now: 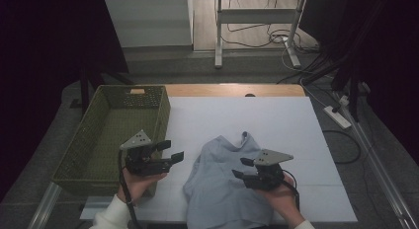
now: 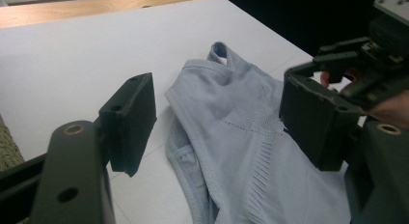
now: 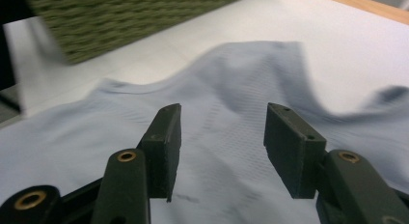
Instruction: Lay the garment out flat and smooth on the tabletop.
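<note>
A light blue-grey sleeveless top (image 1: 217, 177) lies crumpled on the white table cover (image 1: 276, 120), near the front edge. My right gripper (image 1: 241, 168) hovers over the top's right half, jaws open, with nothing pressed between them. In the right gripper view the open jaws (image 3: 219, 137) frame the fabric (image 3: 231, 84) just below. My left gripper (image 1: 172, 150) is held to the left of the top, between it and the basket, open and empty. In the left gripper view its jaws (image 2: 222, 113) frame the top (image 2: 241, 147), and the right gripper (image 2: 337, 64) shows beyond.
A green woven basket (image 1: 106, 93) stands at the table's left side, and its wall (image 3: 120, 16) appears in the right gripper view. A wooden table edge (image 1: 232, 90) runs along the back. On the floor to the right lie a power strip (image 1: 337, 116) and cables.
</note>
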